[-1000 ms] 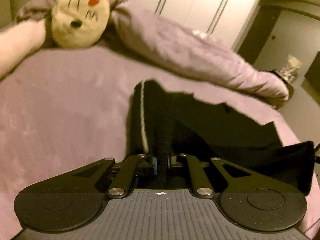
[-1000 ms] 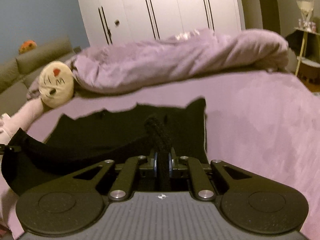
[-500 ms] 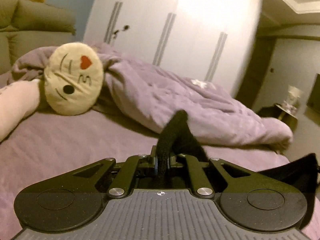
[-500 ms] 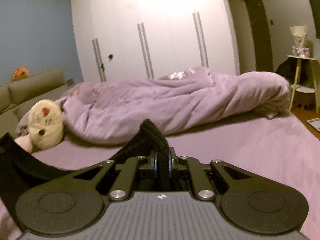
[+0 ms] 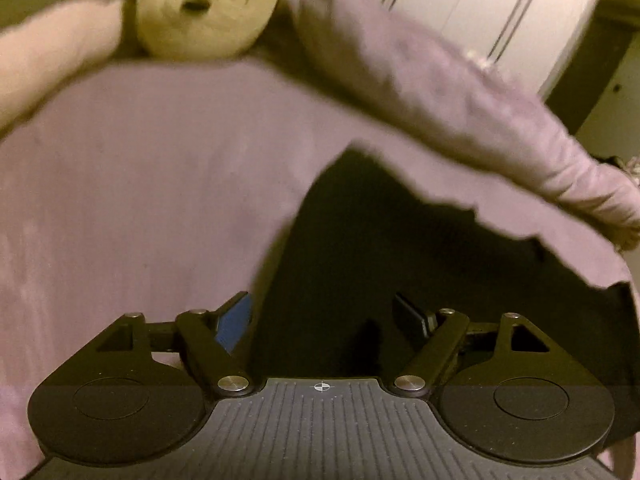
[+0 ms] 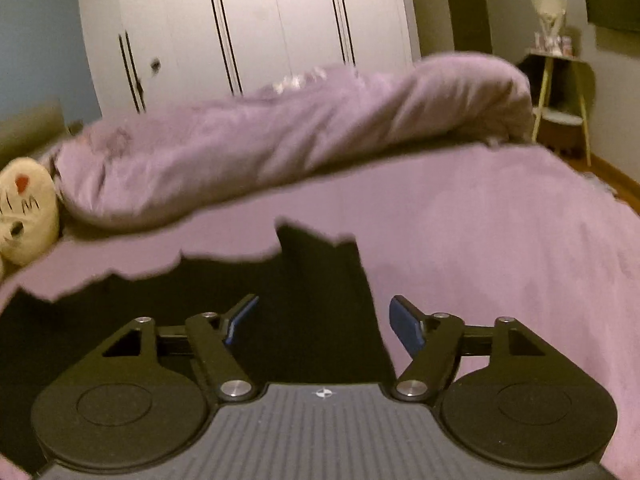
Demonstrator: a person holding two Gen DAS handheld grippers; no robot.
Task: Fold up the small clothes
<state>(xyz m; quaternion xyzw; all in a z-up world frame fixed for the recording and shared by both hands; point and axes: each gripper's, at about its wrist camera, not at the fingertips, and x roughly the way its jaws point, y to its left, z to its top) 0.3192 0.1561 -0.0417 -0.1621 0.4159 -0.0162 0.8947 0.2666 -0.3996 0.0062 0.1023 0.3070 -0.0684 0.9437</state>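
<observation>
- Black fabric, the small garment (image 5: 400, 248), lies spread flat on the lilac bed cover (image 5: 140, 200), its far edge ragged in outline against the cover.
- Left gripper (image 5: 326, 316) hangs just above the garment's left part with its jaws spread wide apart and nothing between them; the blue pad (image 5: 234, 320) of its left finger shows over the garment's left edge.
- Right gripper (image 6: 324, 318) is likewise spread wide and holds nothing; the garment (image 6: 280, 292) fills the gap between its jaws, and its right finger sits over bare bed cover (image 6: 500, 240) just right of the cloth's right edge.
- Bunched lilac duvet (image 6: 280, 140) runs across the far side of the bed, beyond the garment.
- Cream plush toy (image 5: 206, 4) with a stitched face rests at the far left, against the duvet's end.
- White wardrobe doors (image 6: 248, 28) stand behind the bed.
- Small side table (image 6: 560, 92) stands at the far right.
</observation>
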